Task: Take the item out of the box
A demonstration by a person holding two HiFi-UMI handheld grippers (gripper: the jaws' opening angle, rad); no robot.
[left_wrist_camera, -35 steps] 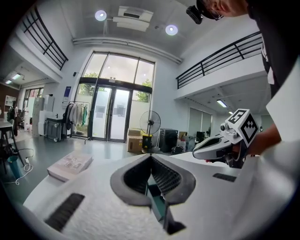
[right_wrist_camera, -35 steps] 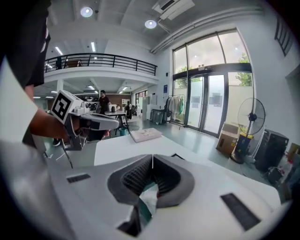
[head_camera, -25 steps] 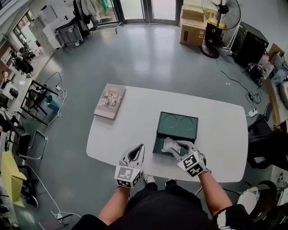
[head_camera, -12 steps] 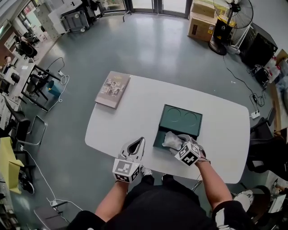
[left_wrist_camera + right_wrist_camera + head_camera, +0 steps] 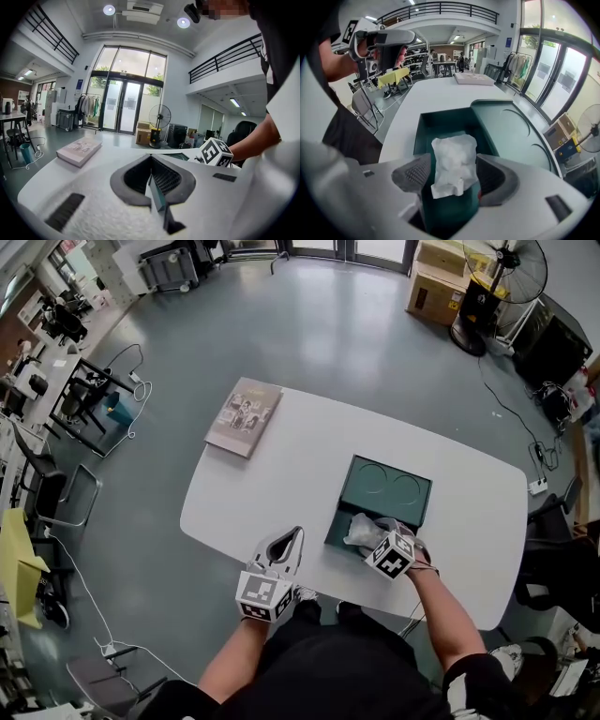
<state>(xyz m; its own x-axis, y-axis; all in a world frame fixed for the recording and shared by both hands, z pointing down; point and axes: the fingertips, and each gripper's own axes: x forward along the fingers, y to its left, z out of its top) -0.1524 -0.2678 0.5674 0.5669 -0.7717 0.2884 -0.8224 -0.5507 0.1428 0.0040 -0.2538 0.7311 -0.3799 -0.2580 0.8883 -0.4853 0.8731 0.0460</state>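
A dark green box lies open on the white table, its lid folded back flat. Inside rests a crumpled white packet, also plain in the right gripper view as the packet in the box. My right gripper points steeply down over it. Its jaws have just been opening, and they now stand wide on either side of the packet without pressing it. My left gripper hovers at the table's near edge, shut and empty.
A book lies at the table's far left corner, seen as the book in the left gripper view. Black chairs stand to the right of the table, a fan and cardboard boxes stand beyond it.
My right gripper has sunk toward the box and tipped downward, and its jaws have spread around the white packet. The left gripper has stayed where it was.
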